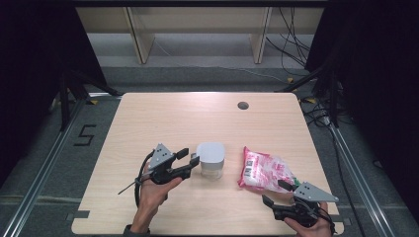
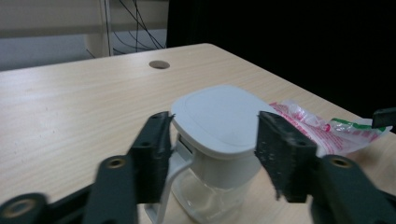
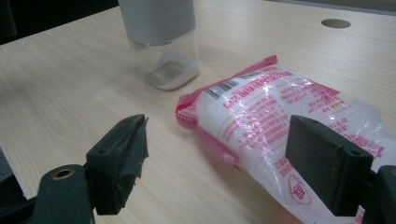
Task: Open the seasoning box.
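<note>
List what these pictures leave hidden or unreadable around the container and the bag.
- Container: in the left gripper view the left gripper's jaws flank its white lid; whether the pads press on it cannot be told.
- Container contents: too faint through the clear wall in the right gripper view.
- Pink bag: its print is too small and glossy to read; its far end is cut off by the frame edge and the right gripper's open jaws.

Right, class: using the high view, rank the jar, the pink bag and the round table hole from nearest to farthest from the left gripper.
1. Jar: right at the left gripper's jaws, mid-table.
2. Pink bag: beyond the jar, towards the right gripper.
3. Table hole: far edge of the table, right of centre.
</note>
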`<move>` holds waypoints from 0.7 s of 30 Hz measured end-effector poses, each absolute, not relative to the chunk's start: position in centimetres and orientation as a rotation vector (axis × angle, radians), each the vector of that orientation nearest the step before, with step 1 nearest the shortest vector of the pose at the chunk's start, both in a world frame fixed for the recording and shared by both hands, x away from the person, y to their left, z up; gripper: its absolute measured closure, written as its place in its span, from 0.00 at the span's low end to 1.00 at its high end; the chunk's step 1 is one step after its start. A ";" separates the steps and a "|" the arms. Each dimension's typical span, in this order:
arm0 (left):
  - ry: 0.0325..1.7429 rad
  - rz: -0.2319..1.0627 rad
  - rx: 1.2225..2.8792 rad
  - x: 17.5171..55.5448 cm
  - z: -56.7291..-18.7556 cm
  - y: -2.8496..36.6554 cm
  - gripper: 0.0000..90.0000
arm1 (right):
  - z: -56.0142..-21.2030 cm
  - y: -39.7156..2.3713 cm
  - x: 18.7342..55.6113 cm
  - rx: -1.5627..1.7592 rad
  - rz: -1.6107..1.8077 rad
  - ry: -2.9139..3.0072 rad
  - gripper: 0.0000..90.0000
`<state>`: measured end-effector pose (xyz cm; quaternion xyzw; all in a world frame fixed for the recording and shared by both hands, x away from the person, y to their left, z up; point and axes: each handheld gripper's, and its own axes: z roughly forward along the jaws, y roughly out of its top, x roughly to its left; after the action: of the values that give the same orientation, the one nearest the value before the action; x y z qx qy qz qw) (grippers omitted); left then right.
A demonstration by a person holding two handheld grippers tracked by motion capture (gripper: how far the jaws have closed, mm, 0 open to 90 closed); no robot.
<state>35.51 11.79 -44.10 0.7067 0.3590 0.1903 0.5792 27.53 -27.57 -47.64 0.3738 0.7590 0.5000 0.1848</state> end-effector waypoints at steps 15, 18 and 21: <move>0.526 0.824 1.861 39.4 -43.7 12.9 0.98 | -47.6 -27.7 27.6 1.057 1.397 2.133 0.25; 0.542 0.801 1.845 39.4 -43.8 12.6 0.99 | -47.6 -27.5 27.6 1.051 1.393 2.148 0.25; 0.551 0.823 1.865 39.3 -43.9 12.4 0.99 | -47.6 -27.5 27.7 1.049 1.395 2.137 0.25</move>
<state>39.31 12.38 -43.91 0.7687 0.2271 0.3393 0.4923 27.67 -27.47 -47.62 0.3734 0.7604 0.4964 0.1898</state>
